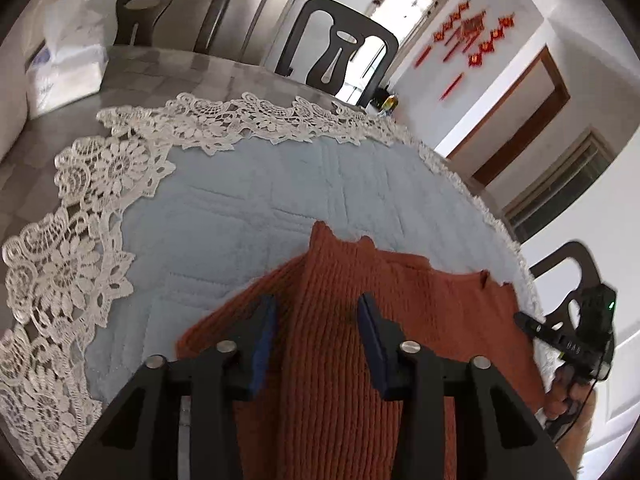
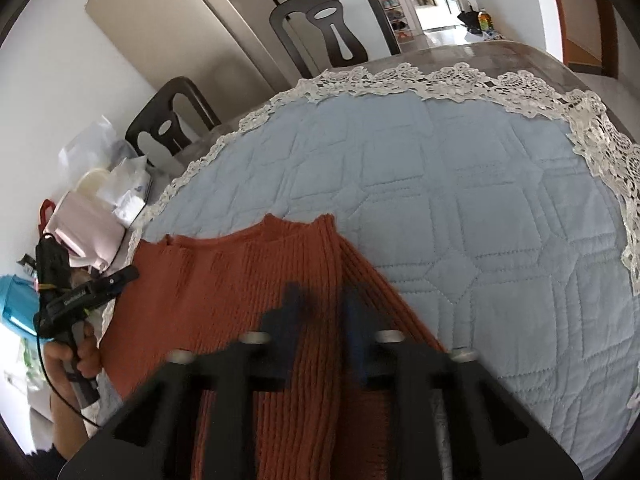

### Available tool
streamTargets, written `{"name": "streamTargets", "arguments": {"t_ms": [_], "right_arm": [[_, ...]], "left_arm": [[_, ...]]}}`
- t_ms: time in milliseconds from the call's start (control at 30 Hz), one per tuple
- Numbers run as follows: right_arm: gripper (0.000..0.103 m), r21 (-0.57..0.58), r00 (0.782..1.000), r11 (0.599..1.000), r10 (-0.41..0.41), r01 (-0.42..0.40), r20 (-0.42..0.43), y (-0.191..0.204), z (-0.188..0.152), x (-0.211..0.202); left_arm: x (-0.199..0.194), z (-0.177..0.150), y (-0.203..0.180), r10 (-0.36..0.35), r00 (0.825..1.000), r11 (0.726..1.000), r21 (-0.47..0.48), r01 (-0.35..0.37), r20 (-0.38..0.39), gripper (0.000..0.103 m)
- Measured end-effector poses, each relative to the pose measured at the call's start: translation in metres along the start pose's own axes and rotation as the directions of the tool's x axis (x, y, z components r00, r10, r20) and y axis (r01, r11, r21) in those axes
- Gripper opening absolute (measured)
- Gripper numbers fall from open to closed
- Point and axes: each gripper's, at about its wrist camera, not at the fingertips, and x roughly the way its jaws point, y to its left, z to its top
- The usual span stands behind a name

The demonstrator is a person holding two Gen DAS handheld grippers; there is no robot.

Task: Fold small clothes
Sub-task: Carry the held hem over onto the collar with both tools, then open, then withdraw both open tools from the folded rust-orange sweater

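A rust-red ribbed knit sweater (image 1: 420,320) (image 2: 240,280) lies flat on a pale blue quilted mat (image 1: 240,208) (image 2: 500,220), neckline toward the far side. A narrow strip of it is folded inward over the body on each side. My left gripper (image 1: 317,304) hovers over the left strip, its blue pads well apart with the knit lying flat under the gap. My right gripper (image 2: 322,296) is blurred over the right strip, its pads nearly together; I cannot tell if cloth is pinched. Each view also shows the other hand-held gripper (image 1: 528,322) (image 2: 120,276) at the sweater's edge.
White lace (image 1: 80,216) (image 2: 520,88) borders the mat on a grey table (image 1: 180,76). Dark chairs (image 1: 340,48) (image 2: 340,20) stand behind it. A white plastic-wrapped pack (image 1: 68,64) sits at the far left, and bags and a pink item (image 2: 92,220) crowd the table's left side.
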Motion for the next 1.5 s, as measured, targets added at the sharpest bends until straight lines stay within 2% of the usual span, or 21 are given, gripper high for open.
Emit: {"name": "streamTargets", "arguments": {"t_ms": [33,167,300,400,467,600,700,733,833,967,1067,1167,1233,1300,1333,1400,1500], "right_arm": [[0.006,-0.010,1.000,1.000,-0.002,0.002,0.011,0.003,0.001,-0.002],[0.006,-0.003,0.996,1.000,0.027,-0.027,0.091,0.002,0.007,-0.018],[0.006,0.030,0.996,0.999,-0.016,0.013,0.091,-0.012,0.010,-0.012],[0.006,0.054,0.999,0.998,-0.024,0.022,0.045,-0.021,0.007,0.004],[0.006,0.054,0.999,0.998,-0.019,0.016,0.051,-0.021,0.006,0.003],[0.009,0.066,0.997,0.997,-0.031,0.026,0.073,-0.018,0.006,-0.015],[0.011,0.013,0.989,0.998,-0.063,0.062,0.133,-0.003,-0.005,-0.044],[0.014,-0.004,0.988,0.998,-0.064,0.065,0.143,0.002,-0.009,-0.051],[0.019,-0.091,0.986,0.991,-0.080,0.094,0.145,0.023,-0.032,-0.066],[0.019,-0.190,0.988,0.973,-0.111,0.130,0.109,0.051,-0.069,-0.067],[0.019,-0.243,0.987,0.958,-0.131,0.149,0.089,0.062,-0.089,-0.058],[0.019,-0.256,0.981,0.946,-0.188,0.196,0.056,0.055,-0.100,-0.043],[0.019,-0.239,0.980,0.951,-0.187,0.198,0.066,0.054,-0.100,-0.049],[0.019,-0.230,0.980,0.954,-0.176,0.192,0.088,0.058,-0.102,-0.059],[0.019,-0.238,0.982,0.955,-0.158,0.178,0.101,0.063,-0.105,-0.064],[0.019,-0.254,0.986,0.956,-0.125,0.149,0.109,0.072,-0.108,-0.066],[0.019,-0.276,0.993,0.955,-0.090,0.109,0.083,0.084,-0.110,-0.051]], "left_arm": [[0.001,0.000,-0.002,0.002,1.000,1.000,0.012,-0.002,-0.004,0.014],[-0.009,-0.002,-0.002,-0.004,0.999,1.000,0.021,0.003,0.041,0.008],[-0.021,0.000,0.007,-0.004,0.995,1.000,-0.004,0.005,0.104,0.008],[-0.011,-0.001,0.012,0.019,0.997,1.000,-0.019,-0.017,0.077,0.008],[-0.003,-0.005,0.015,0.034,0.998,0.999,-0.015,-0.033,0.054,0.008],[-0.008,-0.006,0.015,0.043,0.998,0.999,-0.018,-0.042,0.053,0.012],[-0.024,-0.009,0.014,0.078,0.994,0.997,-0.005,-0.078,0.077,0.015],[-0.032,-0.011,0.012,0.079,0.993,0.997,0.001,-0.079,0.091,0.017],[-0.058,-0.025,0.002,0.089,0.986,0.995,0.038,-0.095,0.140,0.024],[-0.082,-0.056,-0.028,0.054,0.985,0.988,0.132,-0.076,0.163,0.029],[-0.081,-0.081,-0.054,0.015,0.990,0.979,0.200,-0.044,0.144,0.031],[-0.061,-0.098,-0.070,0.028,0.996,0.965,0.258,-0.048,0.083,0.031],[-0.045,-0.104,-0.071,0.070,0.997,0.962,0.261,-0.078,0.042,0.031],[-0.049,-0.108,-0.075,0.090,0.994,0.954,0.280,-0.105,0.066,0.031],[-0.052,-0.108,-0.078,0.088,0.994,0.957,0.273,-0.101,0.056,0.031],[-0.058,-0.111,-0.089,0.036,0.998,0.960,0.274,-0.050,0.057,0.031],[-0.053,-0.117,-0.111,0.034,0.997,0.945,0.323,-0.056,0.073,0.031]]}}
